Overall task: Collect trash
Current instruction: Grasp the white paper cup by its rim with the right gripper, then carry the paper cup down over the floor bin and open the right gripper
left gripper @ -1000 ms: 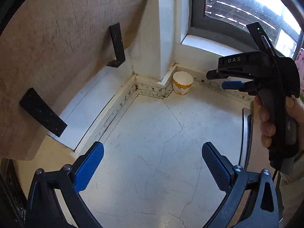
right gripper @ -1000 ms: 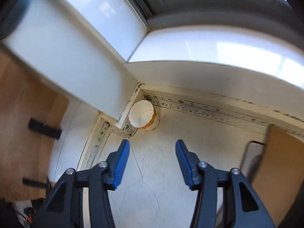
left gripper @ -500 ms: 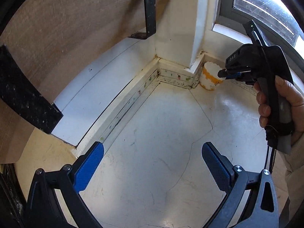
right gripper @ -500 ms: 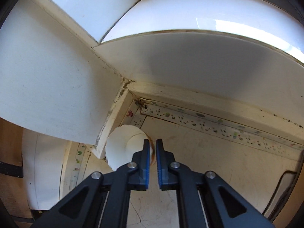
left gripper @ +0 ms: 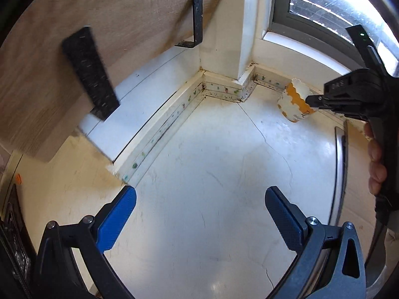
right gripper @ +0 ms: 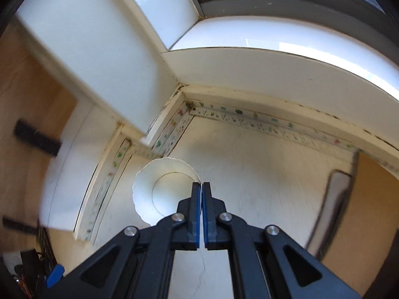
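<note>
A white and orange paper cup (left gripper: 295, 102) with a scalloped rim is pinched by its rim in my right gripper (left gripper: 310, 101) and hangs tilted above the white floor, away from the corner. In the right wrist view the cup (right gripper: 154, 194) shows its white inside, and my right gripper (right gripper: 201, 186) has its blue pads shut on the rim. My left gripper (left gripper: 199, 214) is open and empty, low over the floor in the foreground.
A wooden board (left gripper: 74, 37) with black brackets (left gripper: 89, 72) leans at the left. White skirting (left gripper: 159, 129) runs to a pillar corner (left gripper: 239, 49) under a window (left gripper: 324, 2). A curved metal-edged object (left gripper: 340, 174) lies at the right.
My right gripper closed on the cup's rim and lifted it away from the corner, tilting it. My left gripper stayed open and shifted its view slightly.
</note>
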Demonstrator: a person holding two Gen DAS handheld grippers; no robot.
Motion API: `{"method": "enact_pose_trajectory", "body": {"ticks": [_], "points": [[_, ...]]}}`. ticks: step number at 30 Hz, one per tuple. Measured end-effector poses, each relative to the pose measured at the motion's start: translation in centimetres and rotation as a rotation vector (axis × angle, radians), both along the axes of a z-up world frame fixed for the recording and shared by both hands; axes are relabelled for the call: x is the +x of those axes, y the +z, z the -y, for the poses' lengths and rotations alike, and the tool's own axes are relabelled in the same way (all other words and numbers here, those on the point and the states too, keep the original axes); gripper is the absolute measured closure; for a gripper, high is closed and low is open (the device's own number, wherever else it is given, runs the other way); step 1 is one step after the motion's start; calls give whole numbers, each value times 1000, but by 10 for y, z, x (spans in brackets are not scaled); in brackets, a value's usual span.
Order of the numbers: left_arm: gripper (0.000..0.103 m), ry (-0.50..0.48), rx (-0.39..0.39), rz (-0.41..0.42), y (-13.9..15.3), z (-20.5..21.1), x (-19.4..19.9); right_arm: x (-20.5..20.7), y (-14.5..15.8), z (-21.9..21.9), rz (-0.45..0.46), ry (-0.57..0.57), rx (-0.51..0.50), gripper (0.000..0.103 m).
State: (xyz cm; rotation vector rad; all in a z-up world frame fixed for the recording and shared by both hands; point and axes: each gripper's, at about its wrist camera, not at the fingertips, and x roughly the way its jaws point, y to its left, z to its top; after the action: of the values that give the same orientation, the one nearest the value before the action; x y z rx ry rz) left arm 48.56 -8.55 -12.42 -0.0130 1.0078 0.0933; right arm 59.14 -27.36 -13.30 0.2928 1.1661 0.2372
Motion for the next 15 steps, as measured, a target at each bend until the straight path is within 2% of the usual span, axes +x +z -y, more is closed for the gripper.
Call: {"method": "enact_pose_trajectory", "body": {"ticks": [6,11,15], "points": [[1,-54,-95,46,36,-4,-65,-101,61,2,73,10,-19,102],[1,-132,-137,97,67,-7,-134,-209,111,-5,131,-8,-69,102],[1,-166,-150,102,82,-18,-189,-288,138,-24,163,-22,-123,102]]}}
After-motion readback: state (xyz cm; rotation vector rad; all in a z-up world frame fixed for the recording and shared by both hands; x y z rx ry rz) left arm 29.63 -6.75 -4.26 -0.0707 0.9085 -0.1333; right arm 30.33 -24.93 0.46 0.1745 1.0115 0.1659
